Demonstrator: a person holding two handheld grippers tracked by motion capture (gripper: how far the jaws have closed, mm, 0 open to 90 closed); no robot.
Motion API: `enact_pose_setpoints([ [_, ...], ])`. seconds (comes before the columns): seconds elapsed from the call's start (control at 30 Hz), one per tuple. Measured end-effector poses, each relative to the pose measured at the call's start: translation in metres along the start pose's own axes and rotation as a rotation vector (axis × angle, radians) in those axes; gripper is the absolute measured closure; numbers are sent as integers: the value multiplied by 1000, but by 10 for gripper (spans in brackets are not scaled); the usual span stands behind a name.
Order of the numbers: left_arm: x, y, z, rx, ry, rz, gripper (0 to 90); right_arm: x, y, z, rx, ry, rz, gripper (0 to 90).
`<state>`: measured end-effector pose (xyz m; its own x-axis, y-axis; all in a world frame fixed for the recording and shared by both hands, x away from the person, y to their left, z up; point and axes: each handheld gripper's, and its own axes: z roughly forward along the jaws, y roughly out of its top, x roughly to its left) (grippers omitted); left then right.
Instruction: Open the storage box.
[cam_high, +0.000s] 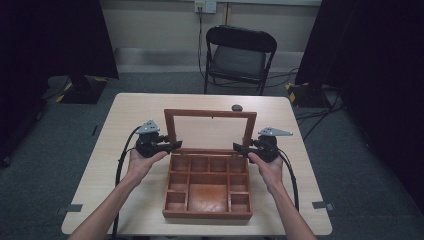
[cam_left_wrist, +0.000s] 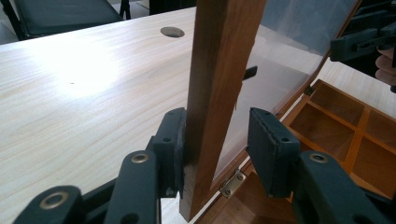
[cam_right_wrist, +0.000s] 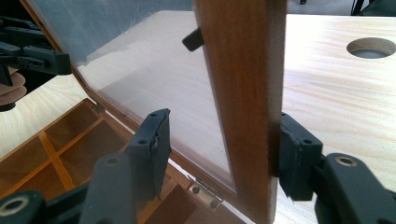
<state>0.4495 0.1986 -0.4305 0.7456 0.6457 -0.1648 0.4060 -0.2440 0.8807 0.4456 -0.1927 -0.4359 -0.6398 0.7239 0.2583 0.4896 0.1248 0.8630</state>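
The box stood open, lid upright. Left claw and right claw each straddled a lid side, parted, not clamped; compartments empty, closing possibly next.

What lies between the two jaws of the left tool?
In the left tool view, the wooden side rail of the box lid stands between the jaws, touching the left one, with a gap to the right.

Wooden compartment box lies open, glass lid upright.
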Motion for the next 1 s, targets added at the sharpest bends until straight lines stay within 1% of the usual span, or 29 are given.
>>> enact_pose_setpoints([
  [0.07, 1, 0, 1, 5, 0, 8, 579, 0, 0, 0, 0, 0, 2, 439],
  [0.1, 1, -1, 1, 4, 1, 1, 579, -1, 0, 0, 0, -3, 1, 444],
  [0.2, 1, -1, 2, 5, 3, 0, 580, -1, 0, 1, 4, 1, 2, 443],
  [0.23, 2, -1, 3, 20, 1, 1, 581, -2, -1, 2, 4, 0, 8, 443],
  [0.3, 3, -2, 5, 50, 8, 17, 585, -3, -1, 3, 4, 1, 9, 447],
  [0.37, 3, -4, 6, 54, 6, 17, 589, -3, -1, 3, 5, -1, 11, 451],
  [0.4, 4, -5, 6, 52, 6, 16, 590, -4, -1, 3, 3, 0, 11, 455],
  [0.43, 4, -6, 6, 46, 10, 5, 591, -4, -1, 3, 2, -1, 12, 458],
  [0.57, 5, -6, 8, 39, 9, -2, 595, -5, 0, 5, 1, -8, 18, 458],
  [0.6, 5, -6, 7, 46, 16, -1, 596, -5, 0, 6, 0, -9, 17, 458],
  [0.63, 6, -6, 8, 39, 10, -8, 598, -5, 0, 6, -2, -10, 18, 457],
  [0.73, 7, -6, 9, 39, 10, -8, 600, -6, 0, 8, -10, -14, 19, 456],
  [0.8, 8, -7, 10, 37, 8, -19, 601, -6, 0, 9, -14, -16, 24, 456],
  [0.87, 9, -7, 10, 39, 8, -19, 601, -6, 0, 10, -16, -19, 24, 456],
  [0.97, 10, -7, 10, 41, 1, -28, 604, -7, 0, 11, -18, -29, 22, 456],
  [1.0, 11, -7, 10, 44, 6, -33, 605, -7, 0, 12, -20, -30, 22, 455],
])
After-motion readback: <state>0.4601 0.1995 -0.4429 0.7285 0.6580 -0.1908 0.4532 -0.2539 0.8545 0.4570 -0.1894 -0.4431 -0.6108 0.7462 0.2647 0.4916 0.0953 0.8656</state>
